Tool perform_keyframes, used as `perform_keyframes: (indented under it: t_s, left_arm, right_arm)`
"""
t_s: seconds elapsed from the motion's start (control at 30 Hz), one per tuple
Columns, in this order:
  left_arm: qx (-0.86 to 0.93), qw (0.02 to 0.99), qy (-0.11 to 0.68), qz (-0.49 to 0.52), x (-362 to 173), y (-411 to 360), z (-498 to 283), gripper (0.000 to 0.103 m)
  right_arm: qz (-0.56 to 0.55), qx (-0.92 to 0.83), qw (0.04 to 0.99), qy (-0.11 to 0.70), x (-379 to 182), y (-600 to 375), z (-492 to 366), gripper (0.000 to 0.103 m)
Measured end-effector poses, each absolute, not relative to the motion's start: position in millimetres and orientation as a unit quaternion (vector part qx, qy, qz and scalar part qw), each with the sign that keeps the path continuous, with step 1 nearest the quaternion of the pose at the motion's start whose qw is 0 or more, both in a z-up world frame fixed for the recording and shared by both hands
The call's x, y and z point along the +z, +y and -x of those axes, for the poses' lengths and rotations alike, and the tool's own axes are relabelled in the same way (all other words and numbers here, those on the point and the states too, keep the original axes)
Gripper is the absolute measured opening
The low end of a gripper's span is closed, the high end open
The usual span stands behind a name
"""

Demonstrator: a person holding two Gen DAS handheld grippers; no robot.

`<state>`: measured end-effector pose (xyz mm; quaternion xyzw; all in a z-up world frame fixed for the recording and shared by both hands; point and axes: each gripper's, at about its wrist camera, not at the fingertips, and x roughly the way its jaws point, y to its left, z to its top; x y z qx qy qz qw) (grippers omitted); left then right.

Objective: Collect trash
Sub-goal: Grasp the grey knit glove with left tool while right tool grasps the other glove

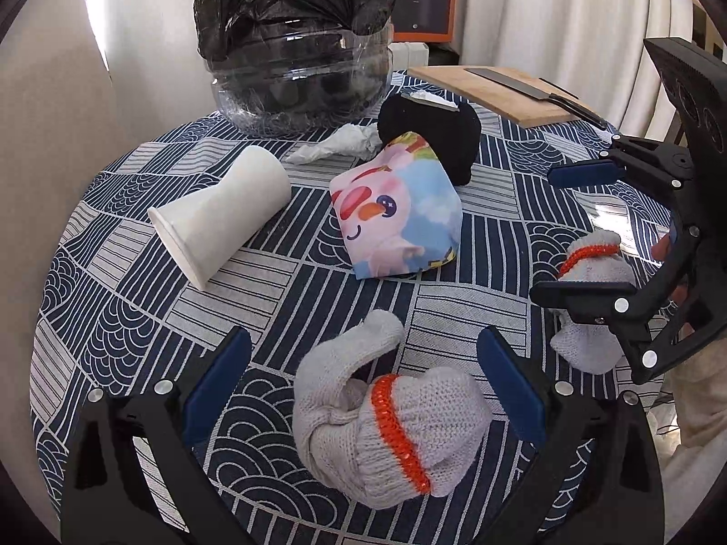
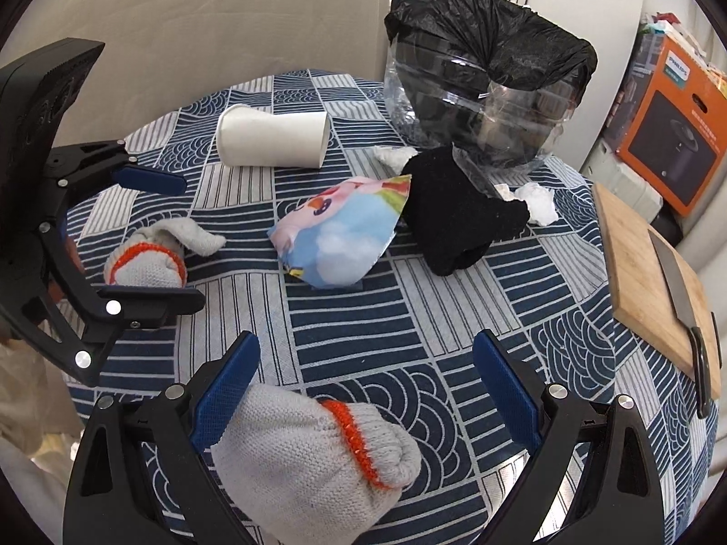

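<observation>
Two balled grey knit gloves with orange cuffs lie on the patterned tablecloth. One glove sits between the open jaws of my left gripper. The other glove sits between the open jaws of my right gripper, touching its left finger. Each gripper shows in the other's view: the right gripper and the left gripper. Further back lie a cartoon snack wrapper, a white paper cup on its side, a black sock and crumpled tissue. A clear bin with a black bag stands at the back.
A wooden cutting board with a knife lies at the table's right edge. An orange appliance box stands beyond the table. More tissue lies beside the sock. A white curtain hangs behind.
</observation>
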<state>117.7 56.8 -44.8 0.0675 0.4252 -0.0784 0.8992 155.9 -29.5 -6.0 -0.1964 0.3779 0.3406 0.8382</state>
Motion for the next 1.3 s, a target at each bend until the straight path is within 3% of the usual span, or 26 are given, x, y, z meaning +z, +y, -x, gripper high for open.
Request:
perform_keyframes:
  t_s: [1.1,1.3]
  left_arm:
    - [-0.053,0.894,0.442,-0.042,-68.3,57.2,-119.0,0.098]
    - [-0.065,0.898,0.433,-0.045,-65.7,52.5,-111.8,0.085]
  right_arm:
    - [0.121,0.304,0.845,0.422,-38.3,-46.2,-160.1,0.096]
    - [0.101,0.292,0.854,0.42,-37.5,-53.6,-155.0,0.094]
